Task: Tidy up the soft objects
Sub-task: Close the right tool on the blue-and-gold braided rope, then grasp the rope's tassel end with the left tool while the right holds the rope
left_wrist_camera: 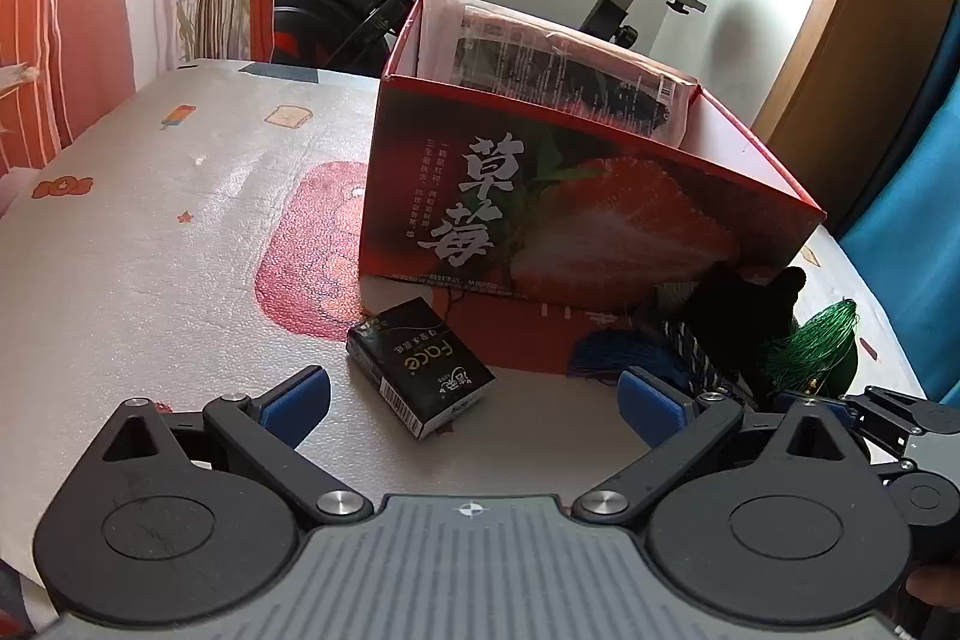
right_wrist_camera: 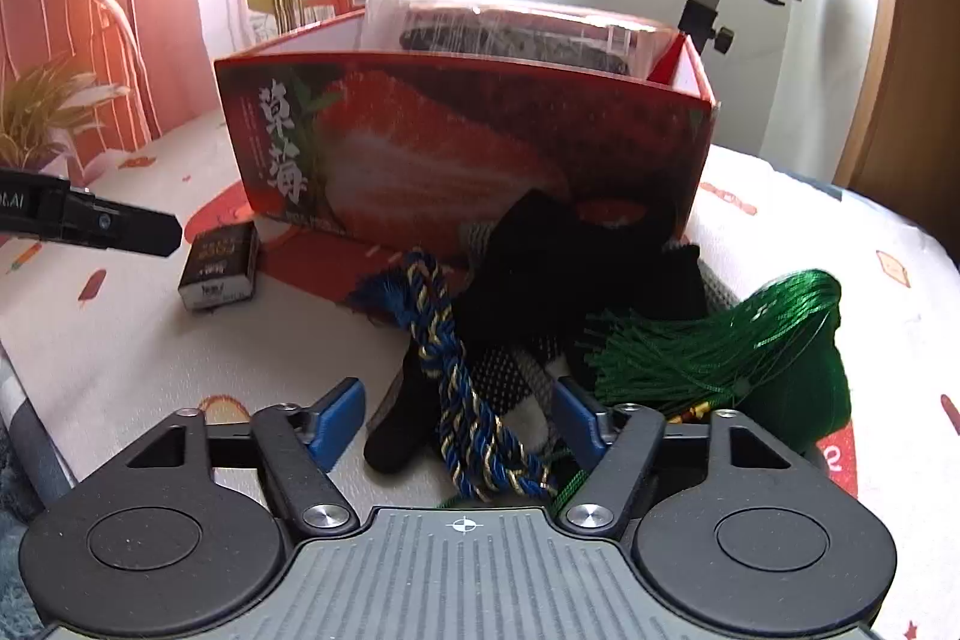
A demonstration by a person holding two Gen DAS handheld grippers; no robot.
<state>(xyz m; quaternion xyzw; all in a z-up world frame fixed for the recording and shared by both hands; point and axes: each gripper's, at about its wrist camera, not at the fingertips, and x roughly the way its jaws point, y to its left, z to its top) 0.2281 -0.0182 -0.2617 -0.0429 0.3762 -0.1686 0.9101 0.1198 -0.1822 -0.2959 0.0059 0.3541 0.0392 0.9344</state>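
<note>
I am bracketing the rope [right_wrist_camera: 474, 400] with my right claw [right_wrist_camera: 459, 424], jaws apart and not yet pinching, heap lying before the box [right_wrist_camera: 480, 148] mid-table; left claw [left_wrist_camera: 474, 400] gaping, empty. Next: close, lift.

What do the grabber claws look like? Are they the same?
Yes, they match. The left gripper and right gripper each have two black metal arms with blue pads at the tips, silver bolts, two round black discs, and a grey ribbed plate with a small crosshair mark.
</note>
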